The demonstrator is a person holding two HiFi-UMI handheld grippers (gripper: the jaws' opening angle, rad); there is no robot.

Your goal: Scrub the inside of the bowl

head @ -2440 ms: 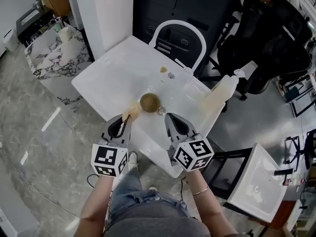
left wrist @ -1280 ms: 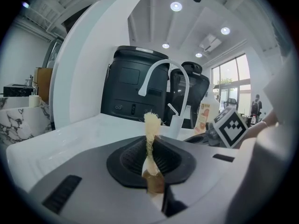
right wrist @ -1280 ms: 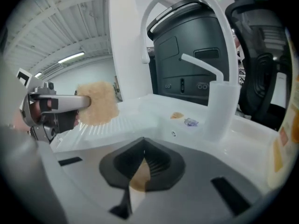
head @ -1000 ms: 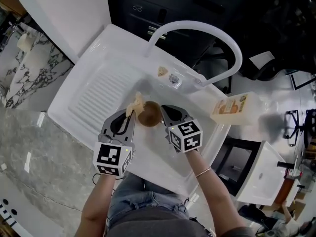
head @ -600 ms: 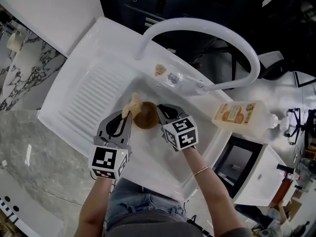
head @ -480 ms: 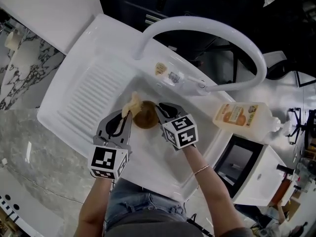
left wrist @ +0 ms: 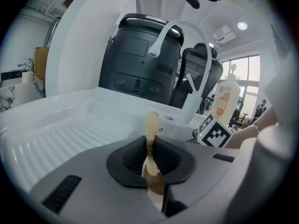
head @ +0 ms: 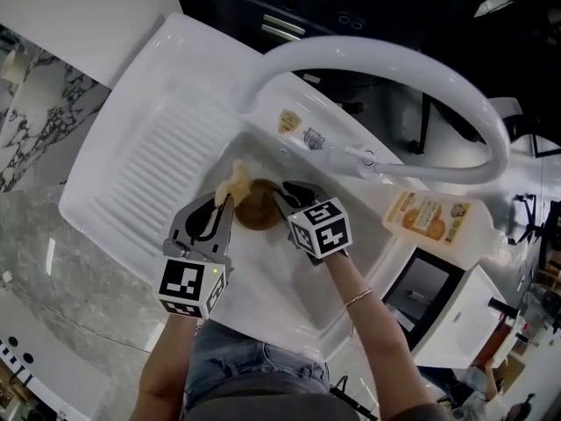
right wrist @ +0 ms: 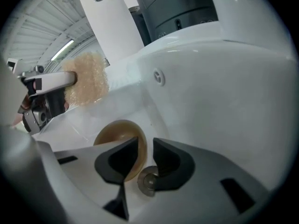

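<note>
Head view. Brown round bowl [head: 254, 213] sits in the basin of the white moulded sink [head: 289, 292], near frame centre. Ribbed draining board [head: 153, 169] at 9 o'clock of it. Left gripper [head: 226, 203] comes in from 7 o'clock of the bowl, with a pale yellow fibrous scrub pad [head: 235, 181] in its tip, held over the bowl's 10 o'clock rim. Right gripper [head: 282, 193] sits at the bowl's 3 o'clock edge. White arched tap [head: 394, 64] spans 12 to 3 o'clock. Clear bottle with orange label [head: 429, 222] lies at 3 o'clock on the sink edge.

Left gripper view. Left gripper [left wrist: 150, 149] jaws are closed tight on the scrub pad [left wrist: 152, 122], which stands upright out of them towards 12 o'clock. Tap [left wrist: 175, 29] at 12 o'clock.

Right gripper view. Right gripper [right wrist: 145, 146] jaws stand apart; they have just been opening. The bowl [right wrist: 117, 133] lies on the basin floor. Its near rim shows in the gap between the jaws, and neither pad presses on it. Round metal drain fitting [right wrist: 148, 183] just at 5 o'clock of the bowl. Scrub pad [right wrist: 86, 78] and left gripper [right wrist: 46, 85] at 10 o'clock, above the bowl and clear of it.
</note>
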